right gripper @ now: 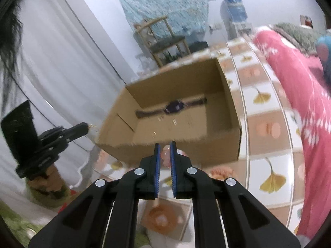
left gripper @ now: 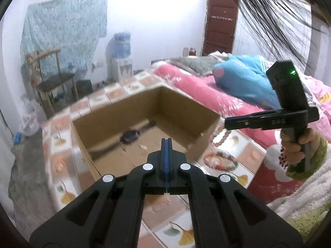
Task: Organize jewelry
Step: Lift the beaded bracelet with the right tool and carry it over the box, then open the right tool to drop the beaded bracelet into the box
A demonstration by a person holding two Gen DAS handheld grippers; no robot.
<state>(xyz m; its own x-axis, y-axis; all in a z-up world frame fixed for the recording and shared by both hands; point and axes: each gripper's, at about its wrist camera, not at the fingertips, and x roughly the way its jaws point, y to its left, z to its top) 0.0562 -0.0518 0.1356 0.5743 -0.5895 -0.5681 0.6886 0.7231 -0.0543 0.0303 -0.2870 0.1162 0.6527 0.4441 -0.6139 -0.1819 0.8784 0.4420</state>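
The cardboard box (right gripper: pixel 173 111) fills the middle of both views, standing open on the tiled worktop (right gripper: pixel 262 128), with a dark wristwatch (right gripper: pixel 173 107) lying flat along its far wall; in the left view the same watch (left gripper: pixel 130 135) sits near the box's middle. The right tongs (right gripper: pixel 164 150), low in the centre of the right view just short of the box's near wall, are clamped on a pink bead bracelet (right gripper: pixel 165 155), and in the left view the loop (left gripper: pixel 220 137) hangs below them at the right, beside the box's right-hand corner. To do this step well, I judge the loop should be carried clear over the rim before the grip loosens, so no bead catches the ragged cardboard edge, and set down apart from the watch so the two do not tangle. The left tongs (left gripper: pixel 166 142), low in the centre of the left view, are pressed together; something thin and golden may show at their tip in the right view, too small to tell. A beaded ring (left gripper: pixel 219 161) lies on the worktop, lower right. No brand, label or writing can be read anywhere; blur hides small detail.
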